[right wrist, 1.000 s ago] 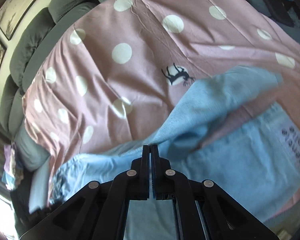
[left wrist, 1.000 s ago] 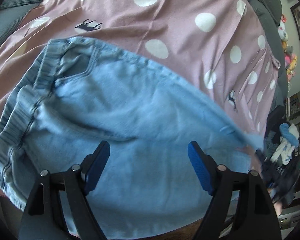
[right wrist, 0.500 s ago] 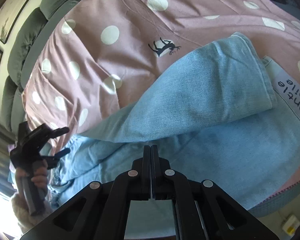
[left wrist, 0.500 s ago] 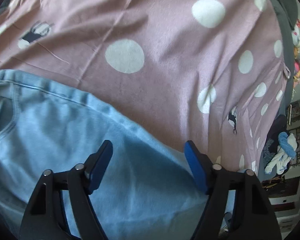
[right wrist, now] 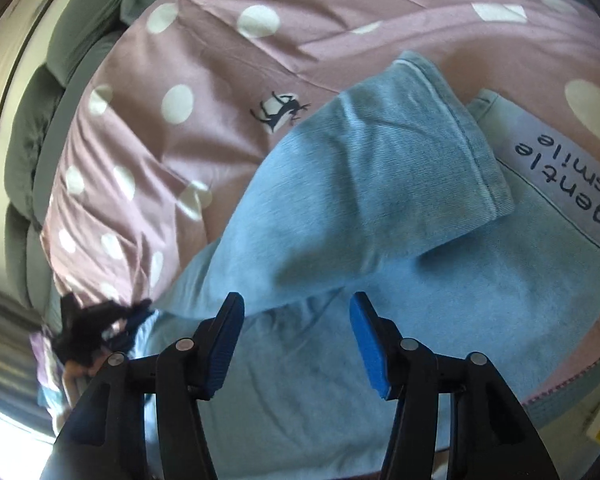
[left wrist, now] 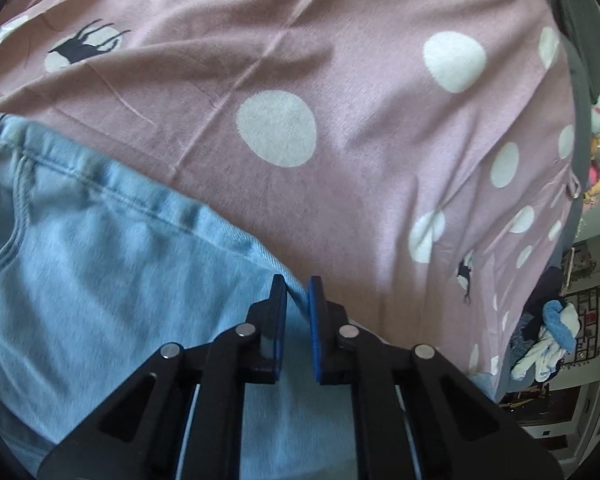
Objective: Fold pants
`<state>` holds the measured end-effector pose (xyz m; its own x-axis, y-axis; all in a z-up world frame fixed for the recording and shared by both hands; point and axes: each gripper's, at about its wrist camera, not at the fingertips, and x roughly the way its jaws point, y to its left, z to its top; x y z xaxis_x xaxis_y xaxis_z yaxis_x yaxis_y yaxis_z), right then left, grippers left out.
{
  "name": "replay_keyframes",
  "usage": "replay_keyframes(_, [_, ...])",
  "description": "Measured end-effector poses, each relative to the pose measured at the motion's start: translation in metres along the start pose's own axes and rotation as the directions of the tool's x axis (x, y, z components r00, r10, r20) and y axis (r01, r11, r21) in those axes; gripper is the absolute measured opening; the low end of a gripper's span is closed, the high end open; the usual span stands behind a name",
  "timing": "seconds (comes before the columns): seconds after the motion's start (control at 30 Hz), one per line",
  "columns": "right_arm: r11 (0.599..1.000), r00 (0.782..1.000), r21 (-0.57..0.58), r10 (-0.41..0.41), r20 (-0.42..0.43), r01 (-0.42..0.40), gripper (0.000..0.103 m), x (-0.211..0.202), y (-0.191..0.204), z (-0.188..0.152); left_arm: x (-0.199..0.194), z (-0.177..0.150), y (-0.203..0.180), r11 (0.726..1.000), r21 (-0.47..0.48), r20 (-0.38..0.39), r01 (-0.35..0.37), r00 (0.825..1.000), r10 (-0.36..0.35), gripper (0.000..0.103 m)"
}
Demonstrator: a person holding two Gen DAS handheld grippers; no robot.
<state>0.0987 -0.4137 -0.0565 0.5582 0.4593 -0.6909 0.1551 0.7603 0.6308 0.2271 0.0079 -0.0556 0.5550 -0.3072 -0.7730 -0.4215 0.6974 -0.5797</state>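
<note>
Fingers of the left gripper stand nearly together, pinching the stitched edge of the pants where the denim meets the sheet; a thin fold of blue cloth shows between the pads. The right gripper hangs with its fingers spread wide, holding nothing, just above the pants. These light blue jeans lie flat on the pink, white-dotted sheet, with one leg folded across the other so that its hem ends beside a white label reading "gentle smile". In the left view a pocket seam curves near the side edge. The left gripper shows in the right view as a dark blur at the pants' far end. Grey cushions border the sheet.
</note>
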Motion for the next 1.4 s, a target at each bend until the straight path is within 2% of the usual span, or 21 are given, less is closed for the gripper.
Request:
replay_keyframes(0.1, [0.995, 0.999, 0.09, 0.032, -0.018, -0.03, 0.055, 0.011, -0.014, 0.008, -0.033, -0.013, -0.007, 0.999, 0.035, 0.053, 0.035, 0.998, -0.037, 0.008])
replay_keyframes(0.2, [0.984, 0.996, 0.155, 0.086, 0.011, -0.087, 0.053, 0.014, -0.023, 0.015, -0.07, -0.031, -0.013, 0.993, 0.092, 0.09, 0.068, 0.993, -0.076, 0.008])
replay_keyframes(0.23, [0.981, 0.995, 0.171, 0.093, 0.031, -0.097, 0.045, 0.011, -0.025, 0.017, -0.079, -0.038, -0.015, 0.992, 0.103, 0.094, 0.078, 0.992, -0.087, 0.008])
replay_keyframes(0.27, [0.98, 0.994, 0.17, 0.094, 0.051, -0.102, 0.028, 0.007, -0.026, 0.018, -0.09, -0.046, -0.013, 0.99, 0.113, 0.098, 0.09, 0.99, -0.101, 0.008])
replay_keyframes(0.3, [0.982, 0.993, 0.161, 0.086, 0.078, -0.098, 0.019, 0.0, -0.025, 0.02, -0.095, -0.054, -0.014, 0.988, 0.12, 0.095, 0.1, 0.989, -0.111, 0.008])
replay_keyframes(0.33, [0.983, 0.991, 0.154, 0.085, 0.108, -0.101, 0.01, -0.008, -0.024, 0.02, -0.098, -0.063, -0.015, 0.986, 0.125, 0.085, 0.108, 0.989, -0.119, 0.008])
replay_keyframes(0.37, [0.982, 0.986, 0.149, 0.095, 0.137, -0.115, 0.009, -0.017, -0.023, 0.02, -0.106, -0.075, -0.013, 0.984, 0.134, 0.072, 0.119, 0.989, -0.129, 0.008])
replay_keyframes(0.43, [0.987, 0.979, 0.129, 0.074, 0.192, -0.1, 0.008, -0.038, -0.018, 0.02, -0.116, -0.099, -0.01, 0.978, 0.155, 0.065, 0.139, 0.986, -0.151, 0.008])
replay_keyframes(0.53, [0.999, 0.969, 0.042, -0.012, 0.247, 0.002, 0.007, -0.067, -0.004, 0.012, -0.129, -0.145, -0.001, 0.967, 0.226, 0.051, 0.118, 0.99, -0.133, 0.009])
replay_keyframes(0.63, [0.994, 0.969, 0.037, -0.105, 0.225, 0.099, 0.007, -0.074, -0.007, 0.004, -0.122, -0.168, 0.017, 0.97, 0.224, -0.019, 0.093, 0.996, -0.091, 0.009])
replay_keyframes(0.67, [0.991, 0.969, 0.043, -0.132, 0.208, 0.126, 0.007, -0.073, -0.013, -0.001, -0.121, -0.172, 0.025, 0.975, 0.208, -0.02, 0.076, 0.997, -0.073, 0.008])
replay_keyframes(0.73, [0.986, 0.968, 0.051, -0.164, 0.188, 0.157, 0.007, -0.069, -0.023, -0.005, -0.123, -0.173, 0.042, 0.982, 0.189, -0.005, 0.005, 1.0, -0.004, 0.009])
replay_keyframes(0.8, [0.982, 0.971, 0.079, -0.184, 0.154, 0.174, 0.007, -0.063, -0.039, -0.011, -0.128, -0.168, 0.06, 0.988, 0.151, 0.027, -0.03, 0.999, 0.026, 0.015])
replay_keyframes(0.83, [0.98, 0.972, 0.094, -0.185, 0.143, 0.173, 0.007, -0.062, -0.046, -0.013, -0.131, -0.164, 0.069, 0.992, 0.124, 0.038, -0.037, 0.999, 0.032, 0.027])
replay_keyframes(0.87, [0.98, 0.974, 0.108, -0.181, 0.133, 0.167, 0.007, -0.06, -0.051, -0.014, -0.134, -0.159, 0.08, 0.995, 0.087, 0.049, -0.049, 0.998, 0.045, 0.042])
replay_keyframes(0.97, [0.978, 0.977, 0.132, -0.178, 0.119, 0.162, 0.008, -0.059, -0.062, -0.017, -0.143, -0.145, 0.102, 1.0, -0.004, 0.096, 0.001, 0.995, -0.001, 0.056])
replay_keyframes(1.1, [0.979, 0.978, 0.13, -0.174, 0.112, 0.159, 0.008, -0.061, -0.066, -0.018, -0.149, -0.14, 0.111, 0.999, -0.037, 0.091, -0.038, 0.995, 0.041, 0.056])
replay_keyframes(1.17, [0.978, 0.978, 0.13, -0.176, 0.114, 0.161, 0.008, -0.064, -0.066, -0.018, -0.154, -0.139, 0.113, 0.999, -0.041, 0.103, -0.031, 0.994, 0.035, 0.061])
replay_keyframes(1.3, [0.976, 0.978, 0.148, -0.175, 0.114, 0.157, 0.008, -0.069, -0.073, -0.015, -0.168, -0.138, 0.12, 0.996, -0.063, 0.112, -0.063, 0.991, 0.07, 0.062])
replay_keyframes(1.4, [0.972, 0.977, 0.175, -0.177, 0.116, 0.156, 0.016, -0.074, -0.079, -0.011, -0.178, -0.136, 0.126, 0.995, -0.083, 0.122, -0.053, 0.991, 0.063, 0.065])
